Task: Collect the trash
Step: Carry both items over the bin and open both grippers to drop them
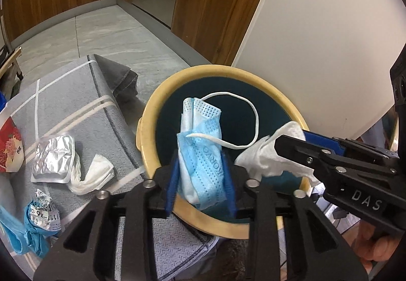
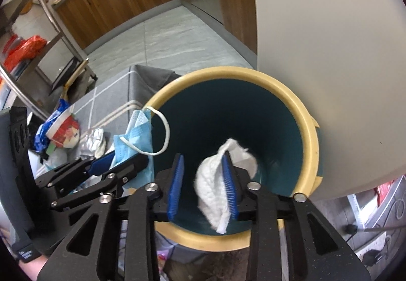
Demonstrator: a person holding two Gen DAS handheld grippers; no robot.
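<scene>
A teal bin with a cream rim stands beside the grey-clothed table. My left gripper is shut on a blue face mask and holds it over the bin's mouth; the mask's white ear loop hangs free. In the right wrist view the mask hangs at the bin's left rim. My right gripper is open over the bin, and a white tissue clings to its right pad. In the left wrist view the tissue sits at that gripper's tip.
On the grey cloth lie a foil tray, a white crumpled tissue, a blue wrapper with a label and a red-and-white cup. A white wall stands behind the bin.
</scene>
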